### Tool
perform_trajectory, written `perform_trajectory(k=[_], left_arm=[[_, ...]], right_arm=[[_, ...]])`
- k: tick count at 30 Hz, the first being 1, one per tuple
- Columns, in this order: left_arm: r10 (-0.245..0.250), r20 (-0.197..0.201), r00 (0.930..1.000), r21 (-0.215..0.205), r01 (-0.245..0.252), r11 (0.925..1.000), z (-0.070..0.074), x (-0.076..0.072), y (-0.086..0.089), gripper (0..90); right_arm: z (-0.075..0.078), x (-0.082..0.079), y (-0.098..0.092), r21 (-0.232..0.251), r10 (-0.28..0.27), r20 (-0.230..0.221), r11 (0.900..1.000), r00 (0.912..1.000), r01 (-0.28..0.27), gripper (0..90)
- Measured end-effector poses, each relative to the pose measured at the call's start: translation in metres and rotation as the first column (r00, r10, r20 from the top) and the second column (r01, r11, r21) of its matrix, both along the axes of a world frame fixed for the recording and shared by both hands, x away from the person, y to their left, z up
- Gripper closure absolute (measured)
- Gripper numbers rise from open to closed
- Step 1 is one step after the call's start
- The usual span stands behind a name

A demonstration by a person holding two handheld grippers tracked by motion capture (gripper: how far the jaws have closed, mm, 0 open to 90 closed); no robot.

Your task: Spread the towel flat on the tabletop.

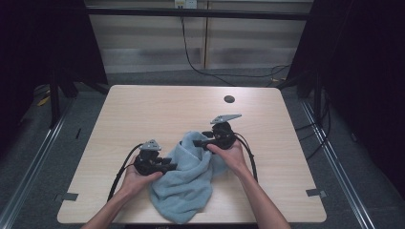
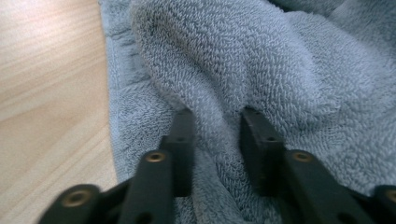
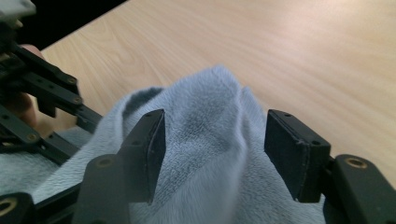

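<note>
**Towel handling: regrip stage, left claw taking a fold, right claw released**

**Position of the work.** The crumpled light-blue terry-cloth towel (image 1: 191, 179) lies on the pale wood-grain table (image 1: 143, 109), heaped near the near edge and slightly right of its middle. One end rises toward the table's centre; the other end reaches the near edge.

**My left claw.** My left gripper (image 1: 171, 166) sits at the left flank of the heap. In the left gripper view a raised ridge of towel (image 2: 212, 126) stands between the two black jaws, and the pads bear against it on both sides. I read this as a grip on the fold.

**My right claw.** My right gripper (image 1: 199, 143) is at the far end of the heap. In the right gripper view its jaws stand wide, with a peak of towel (image 3: 210, 121) between them and clear space at each pad. It grips nothing.

**Step in hand.** I judge this to be a handover of hold: left claw secures one fold while right claw is free to seek a new purchase.

**Next move.**
1. Keep the left grip firm.
2. Bring the right claw onto an edge or corner of the towel; no corner is clearly exposed, so the heap may need lifting first.
3. Close only on a single layer, to avoid bunching.
</note>
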State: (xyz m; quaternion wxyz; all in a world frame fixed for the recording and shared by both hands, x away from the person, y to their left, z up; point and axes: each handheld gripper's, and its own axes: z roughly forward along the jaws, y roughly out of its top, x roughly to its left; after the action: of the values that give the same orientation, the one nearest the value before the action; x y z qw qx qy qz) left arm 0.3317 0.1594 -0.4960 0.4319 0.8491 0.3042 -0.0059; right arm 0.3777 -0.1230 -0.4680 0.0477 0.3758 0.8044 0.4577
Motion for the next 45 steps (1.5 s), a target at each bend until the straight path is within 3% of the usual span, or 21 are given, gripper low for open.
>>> perform_trajectory(k=[3, 4, 7, 16, 17, 19, 20, 21, 25, 28, 30, 32, 34, 35, 36, 38, 41, 42, 43, 44, 45], left_arm=[[0.002, 0.003, 1.0000, -0.012, -0.002, 0.9999, 0.001, 0.000, 0.002, 75.0], [0.005, -0.003, 1.0000, -0.024, -0.006, 0.9997, 0.001, 0.000, 0.003, 76.6], [0.018, -0.003, 0.9998, -0.058, -0.019, 0.9981, 0.005, 0.000, 0.009, 79.1], [0.089, 0.027, 0.9956, -0.157, -0.084, 0.9840, 0.025, -0.001, 0.029, 80.6], [0.122, 0.037, 0.9919, -0.185, -0.113, 0.9763, 0.031, 0.001, 0.036, 80.9], [0.133, 0.043, 0.9901, -0.196, -0.123, 0.9730, 0.035, 0.002, 0.040, 80.9], [0.172, 0.052, 0.9838, -0.226, -0.156, 0.9615, 0.042, 0.002, 0.049, 81.2], [0.172, 0.052, 0.9838, -0.226, -0.156, 0.9615, 0.042, 0.002, 0.049, 81.2], [0.224, 0.082, 0.9710, -0.268, -0.195, 0.9435, 0.056, 0.004, 0.059, 81.8], [0.245, 0.116, 0.9626, -0.285, -0.204, 0.9366, 0.076, 0.010, 0.058, 81.9], [0.260, 0.170, 0.9505, -0.257, -0.212, 0.9429, 0.103, 0.020, 0.054, 81.8], [0.270, 0.185, 0.9449, -0.260, -0.218, 0.9408, 0.112, 0.024, 0.054, 81.9], [0.298, 0.210, 0.9312, -0.288, -0.232, 0.9289, 0.132, 0.031, 0.057, 82.0], [0.324, 0.232, 0.9173, -0.318, -0.243, 0.9166, 0.152, 0.037, 0.059, 82.2], [0.324, 0.232, 0.9173, -0.318, -0.243, 0.9166, 0.152, 0.037, 0.059, 82.1], [0.345, 0.261, 0.9014, -0.349, -0.245, 0.9043, 0.173, 0.040, 0.063, 82.1], [0.365, 0.315, 0.8761, -0.377, -0.238, 0.8952, 0.196, 0.039, 0.066, 82.1], [0.370, 0.364, 0.8549, -0.364, -0.235, 0.9012, 0.205, 0.034, 0.066, 82.1], [0.370, 0.364, 0.8549, -0.364, -0.235, 0.9012, 0.205, 0.034, 0.066, 82.0], [0.361, 0.392, 0.8458, -0.343, -0.230, 0.9107, 0.206, 0.030, 0.065, 82.0], [0.353, 0.391, 0.8503, -0.338, -0.224, 0.9140, 0.202, 0.026, 0.064, 82.0]], right_arm=[[-0.008, 0.000, 0.005, 0.002, 0.019, -0.019, 1.000, 0.9996, -0.019, 45.0], [-0.011, -0.001, 0.007, -0.007, 0.033, -0.027, 0.999, 0.9991, -0.033, 59.3], [-0.011, -0.007, 0.010, -0.031, 0.041, 0.003, 0.999, 0.9992, -0.041, 84.5], [0.018, -0.013, -0.019, -0.008, -0.089, 0.083, 0.996, 0.9926, 0.090, 86.5], [0.026, -0.013, -0.030, 0.000, -0.132, 0.102, 0.991, 0.9861, 0.132, 86.6], [0.030, -0.012, -0.035, 0.007, -0.158, 0.114, 0.987, 0.9809, 0.158, 86.6], [0.038, -0.011, -0.047, 0.027, -0.202, 0.128, 0.979, 0.9710, 0.200, 86.7], [0.038, -0.011, -0.047, 0.027, -0.202, 0.128, 0.979, 0.9710, 0.200, 86.7], [0.062, -0.007, -0.069, 0.048, -0.292, 0.174, 0.957, 0.9406, 0.288, 87.0], [0.077, -0.005, -0.071, 0.053, -0.305, 0.195, 0.952, 0.9321, 0.301, 87.0], [0.108, 0.000, -0.073, 0.095, -0.316, 0.242, 0.949, 0.9174, 0.302, 87.0], [0.115, 0.002, -0.073, 0.105, -0.325, 0.248, 0.946, 0.9126, 0.308, 87.0], [0.135, 0.009, -0.073, 0.130, -0.345, 0.263, 0.938, 0.9008, 0.322, 87.0], [0.150, 0.015, -0.073, 0.139, -0.355, 0.282, 0.934, 0.8915, 0.328, 87.1], [0.150, 0.015, -0.073, 0.139, -0.355, 0.282, 0.934, 0.8915, 0.328, 87.1], [0.173, 0.021, -0.071, 0.147, -0.352, 0.312, 0.936, 0.8827, 0.321, 87.1], [0.202, 0.023, -0.070, 0.174, -0.355, 0.356, 0.934, 0.8645, 0.311, 87.1], [0.215, 0.020, -0.068, 0.193, -0.357, 0.385, 0.933, 0.8514, 0.304, 87.1], [0.215, 0.020, -0.068, 0.193, -0.357, 0.385, 0.933, 0.8514, 0.304, 87.1], [0.217, 0.018, -0.067, 0.202, -0.356, 0.394, 0.933, 0.8473, 0.298, 87.1], [0.217, 0.014, -0.066, 0.201, -0.351, 0.405, 0.935, 0.8440, 0.293, 87.1]])
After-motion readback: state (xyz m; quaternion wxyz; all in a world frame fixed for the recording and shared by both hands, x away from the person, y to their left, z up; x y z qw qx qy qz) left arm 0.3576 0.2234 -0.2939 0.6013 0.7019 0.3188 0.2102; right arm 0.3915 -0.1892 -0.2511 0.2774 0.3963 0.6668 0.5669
